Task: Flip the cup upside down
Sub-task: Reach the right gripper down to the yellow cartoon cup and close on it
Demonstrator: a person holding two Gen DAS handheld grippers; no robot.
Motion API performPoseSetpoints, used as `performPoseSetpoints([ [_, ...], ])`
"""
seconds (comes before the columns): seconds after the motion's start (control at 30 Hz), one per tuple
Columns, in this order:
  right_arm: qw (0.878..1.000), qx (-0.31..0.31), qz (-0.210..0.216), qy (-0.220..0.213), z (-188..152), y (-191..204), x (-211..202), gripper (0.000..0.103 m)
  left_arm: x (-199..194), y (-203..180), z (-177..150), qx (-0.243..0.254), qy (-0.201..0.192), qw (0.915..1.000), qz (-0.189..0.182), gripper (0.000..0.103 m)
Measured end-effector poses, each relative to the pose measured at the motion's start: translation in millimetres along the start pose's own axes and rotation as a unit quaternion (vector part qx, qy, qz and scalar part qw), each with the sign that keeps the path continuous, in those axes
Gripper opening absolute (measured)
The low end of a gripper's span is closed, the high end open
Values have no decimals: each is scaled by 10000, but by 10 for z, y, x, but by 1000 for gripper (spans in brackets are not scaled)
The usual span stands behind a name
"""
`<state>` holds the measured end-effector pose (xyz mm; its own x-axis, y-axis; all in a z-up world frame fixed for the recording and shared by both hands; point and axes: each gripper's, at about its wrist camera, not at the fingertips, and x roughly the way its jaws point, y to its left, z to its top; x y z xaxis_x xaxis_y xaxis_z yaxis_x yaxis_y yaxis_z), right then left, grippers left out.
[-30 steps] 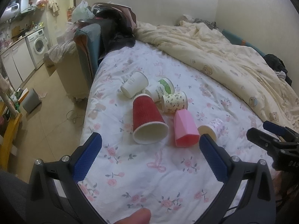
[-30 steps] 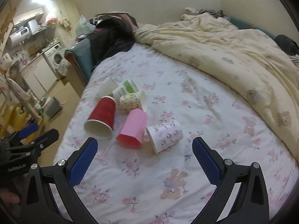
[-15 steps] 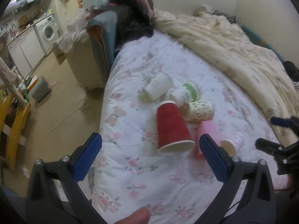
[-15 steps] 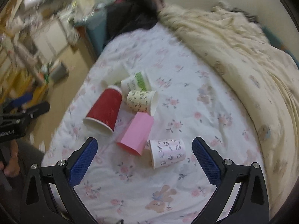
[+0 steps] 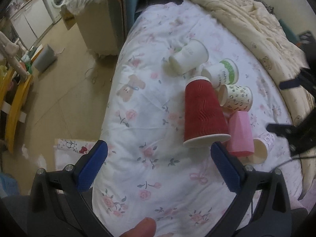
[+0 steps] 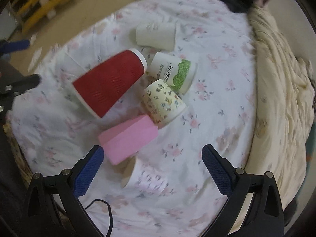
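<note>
Red and ribbed, the big cup (image 5: 203,110) lies on its side on the soft bed (image 5: 150,177), next to the pink cup (image 5: 240,134) and the spotty cup (image 5: 236,97). From the left camera, the left tongs (image 5: 158,165) are wide and hold nothing. If they push down, the soft bed may sink and the cup could roll away.

From the right camera, the right tongs (image 6: 152,169) are wide and empty too. A pale printed cup (image 6: 136,174) lies between them, just under the pink one. The cups are so close that grabbing one could bump the others. Squeezing hard could crush the paper.
</note>
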<state>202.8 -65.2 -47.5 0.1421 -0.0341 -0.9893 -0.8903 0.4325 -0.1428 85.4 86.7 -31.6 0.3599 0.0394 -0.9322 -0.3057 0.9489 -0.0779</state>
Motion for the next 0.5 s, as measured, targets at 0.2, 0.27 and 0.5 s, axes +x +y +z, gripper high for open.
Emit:
performPoseSetpoints([
  [0.2, 9986, -166, -34, 504, 434, -69, 517, 96, 50, -30, 23, 2, 149, 9997, -173, 103],
  [0.27, 9971, -240, -68, 712, 502, -66, 665, 96, 44, -70, 24, 62, 164, 9996, -206, 103],
  [0.5, 9922, -253, -273, 1187, 671, -47, 1101, 94, 70, -56, 18, 61, 296, 9993, -216, 103],
])
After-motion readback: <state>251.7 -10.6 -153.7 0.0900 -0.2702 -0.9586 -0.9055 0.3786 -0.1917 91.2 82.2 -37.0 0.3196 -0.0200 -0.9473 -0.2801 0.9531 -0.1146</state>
